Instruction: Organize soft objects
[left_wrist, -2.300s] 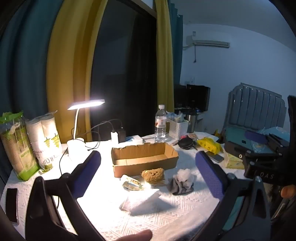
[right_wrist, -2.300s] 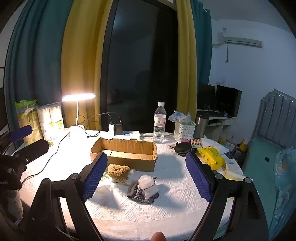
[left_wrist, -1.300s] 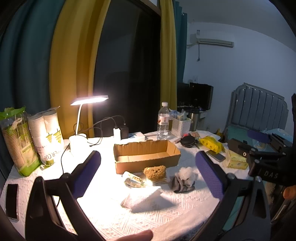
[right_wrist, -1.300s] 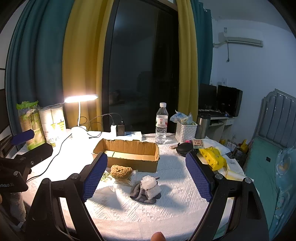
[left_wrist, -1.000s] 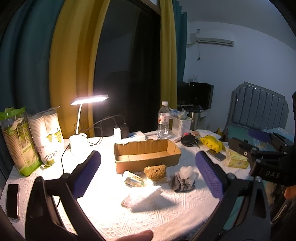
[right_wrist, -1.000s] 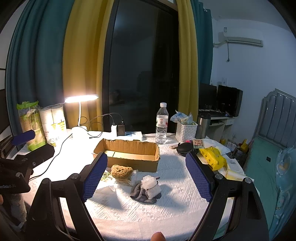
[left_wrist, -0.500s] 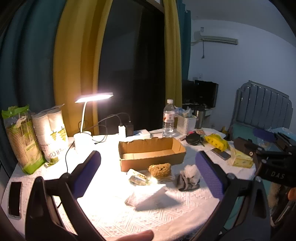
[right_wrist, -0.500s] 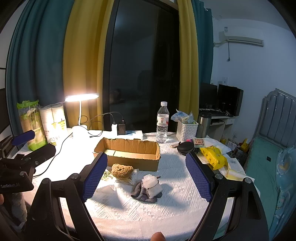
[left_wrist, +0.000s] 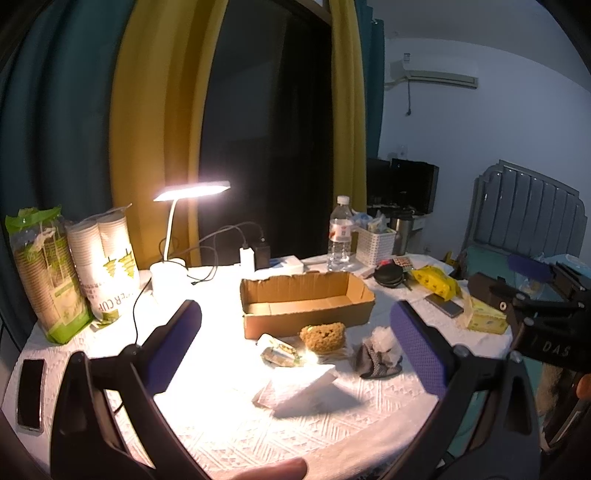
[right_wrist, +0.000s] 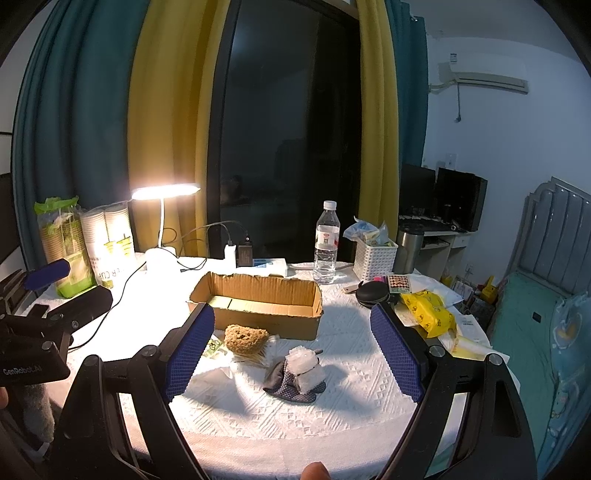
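Right now I hold both claws back from the near edge of the round table (right_wrist: 258, 417), each with its jaws spread wide and nothing between them. Starting at the left, sleeves of paper cups (left_wrist: 110, 266) stand by the lit desk lamp (left_wrist: 192, 190), and a dark phone (left_wrist: 29, 393) lies flat near the table edge. My left gripper (left_wrist: 295, 354) frames the middle of the cloth. Between its fingers I see the open cardboard box (left_wrist: 306, 302), with nothing visible inside it. Just in front of the box sits the tan sponge (right_wrist: 245, 338), with a small wrapped packet (left_wrist: 279, 350) to its left and a white folded tissue (left_wrist: 295, 387) nearer to me. Right of the sponge lies a grey sock (right_wrist: 291, 384) with a crumpled white wad (right_wrist: 304, 363) resting on it. My right gripper (right_wrist: 293, 365) brackets that pair. Further right are a water bottle (right_wrist: 327, 242), a white basket (right_wrist: 375, 258) and a yellow bag (right_wrist: 426, 314)
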